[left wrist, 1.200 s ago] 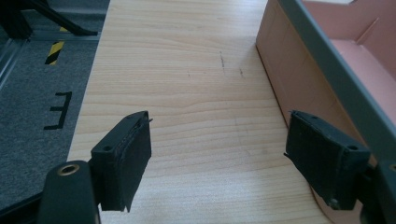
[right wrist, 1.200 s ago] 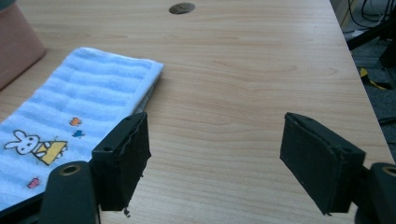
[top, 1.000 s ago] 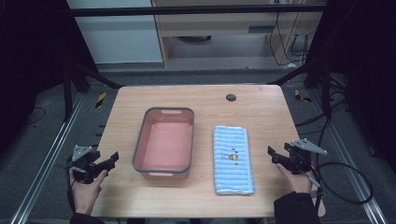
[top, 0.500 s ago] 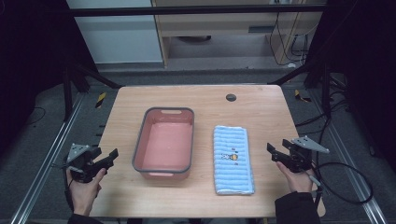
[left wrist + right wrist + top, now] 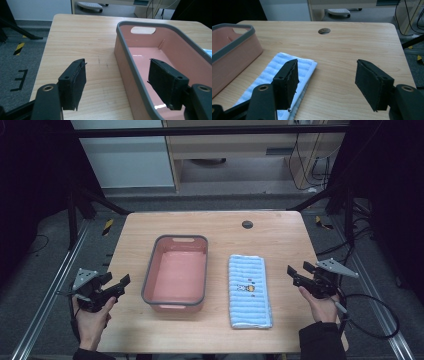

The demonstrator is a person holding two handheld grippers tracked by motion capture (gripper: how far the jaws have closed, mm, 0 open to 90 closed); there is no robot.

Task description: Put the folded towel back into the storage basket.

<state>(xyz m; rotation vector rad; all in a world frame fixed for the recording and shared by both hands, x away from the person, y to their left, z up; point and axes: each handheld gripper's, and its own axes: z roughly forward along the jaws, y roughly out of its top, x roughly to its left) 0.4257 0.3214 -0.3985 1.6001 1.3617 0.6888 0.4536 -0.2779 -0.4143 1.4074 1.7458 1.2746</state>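
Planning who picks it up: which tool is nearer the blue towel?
Right. The right tool is just off the blue towel's right edge, open. The left tool is farther, beyond the pink basin.

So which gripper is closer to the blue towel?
The right gripper, just beside the striped blue towel. The left gripper sits past the pink tub.

A pale wood-grain table (image 5: 280, 245) carries a salmon-pink basin (image 5: 176, 274) with a grey rim. Beside it lies a towel (image 5: 248, 291) striped light blue and white, with a small orange-and-dark motif.
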